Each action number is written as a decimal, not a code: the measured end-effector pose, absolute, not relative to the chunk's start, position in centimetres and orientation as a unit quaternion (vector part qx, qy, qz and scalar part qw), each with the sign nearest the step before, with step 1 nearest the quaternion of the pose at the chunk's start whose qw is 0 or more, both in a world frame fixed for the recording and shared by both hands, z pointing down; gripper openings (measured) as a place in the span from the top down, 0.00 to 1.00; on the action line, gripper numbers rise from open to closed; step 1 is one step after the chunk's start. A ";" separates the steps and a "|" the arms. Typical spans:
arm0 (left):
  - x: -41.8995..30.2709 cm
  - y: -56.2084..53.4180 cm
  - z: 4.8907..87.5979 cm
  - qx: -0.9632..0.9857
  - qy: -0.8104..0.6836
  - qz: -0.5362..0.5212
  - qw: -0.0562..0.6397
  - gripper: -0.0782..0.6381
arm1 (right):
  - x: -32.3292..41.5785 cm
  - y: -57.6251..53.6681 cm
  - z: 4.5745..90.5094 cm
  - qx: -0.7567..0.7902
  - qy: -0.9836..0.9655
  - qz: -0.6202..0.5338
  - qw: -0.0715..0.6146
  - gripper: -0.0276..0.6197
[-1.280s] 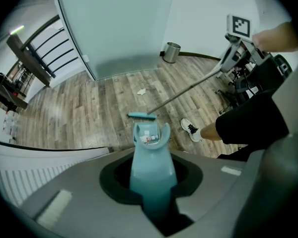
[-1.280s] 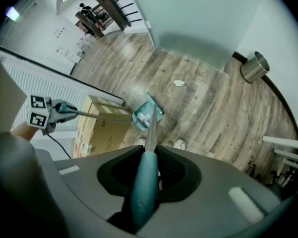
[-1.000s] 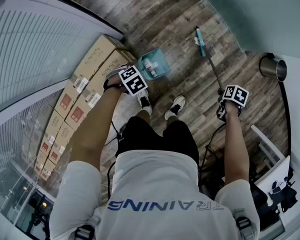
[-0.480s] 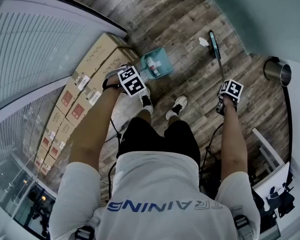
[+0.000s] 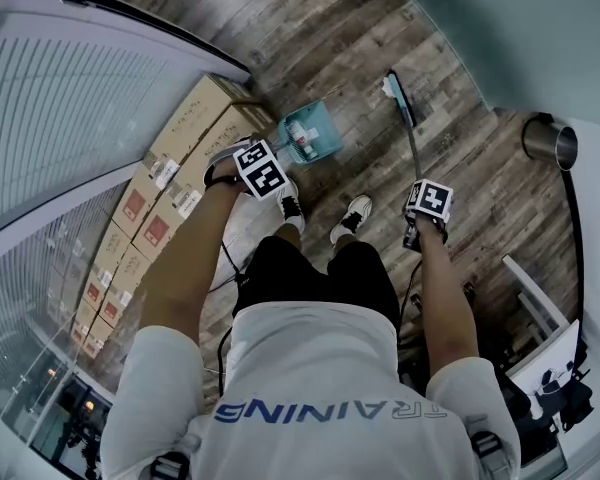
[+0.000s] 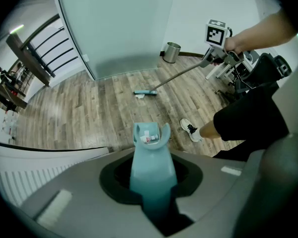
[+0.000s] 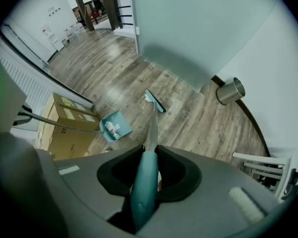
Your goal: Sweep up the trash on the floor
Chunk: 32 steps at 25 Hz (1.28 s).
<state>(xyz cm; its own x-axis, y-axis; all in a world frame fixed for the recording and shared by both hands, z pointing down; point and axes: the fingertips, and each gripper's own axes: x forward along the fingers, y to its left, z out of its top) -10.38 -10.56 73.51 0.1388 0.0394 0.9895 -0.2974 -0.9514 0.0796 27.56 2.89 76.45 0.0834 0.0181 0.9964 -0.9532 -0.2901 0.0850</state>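
- Overall, the wood-plank floor (image 5: pixel 320 28) filled the scene, and a person stood on it in the middle.
- Cardboard boxes (image 5: pixel 170 158) lay in a row along the white railing on the person's left.
- The broom (image 5: pixel 400 96) stood slanted, its head on the floor ahead of the person's right side.
- The teal dustpan (image 5: pixel 310 136) rested on the floor beside the end box, ahead of the person's left foot.
- A round metal bin (image 5: pixel 548 138) stood by the wall, well apart from the broom.
- The left gripper (image 5: pixel 260 168) pointed down, jaws clenched on the dustpan's upright handle.
- The right gripper (image 5: pixel 425 208) pointed down, jaws clamped on the broom's teal grip.
- Collected trash (image 6: pixel 149 137) lay inside the dustpan.
- One white scrap (image 6: pixel 140 96) lay on the floor, touching the broom head.
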 end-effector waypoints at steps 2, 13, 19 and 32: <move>-10.3 -10.5 73.5 0.743 -0.087 0.650 0.129 0.77 | 25.1 4.4 75.8 0.569 -0.415 0.552 0.447 0.80; -10.2 -10.7 73.6 0.743 -0.086 0.651 0.128 0.77 | 11.8 14.3 72.5 0.408 -0.514 0.576 0.487 0.80; -10.3 -10.6 73.6 0.744 -0.087 0.650 0.127 0.77 | 12.1 14.1 72.4 0.409 -0.499 0.624 0.441 0.80; -11.5 -8.7 73.3 0.746 -0.081 0.640 0.166 0.49 | 15.0 12.9 70.6 0.460 -0.479 0.633 0.398 0.80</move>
<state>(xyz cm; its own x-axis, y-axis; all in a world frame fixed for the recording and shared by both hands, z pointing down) -11.45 -8.74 73.33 0.1690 0.0914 0.9814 -0.3326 -0.9320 0.1441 15.00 12.86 70.64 -0.2595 0.0634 0.9637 -0.9447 -0.2240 -0.2396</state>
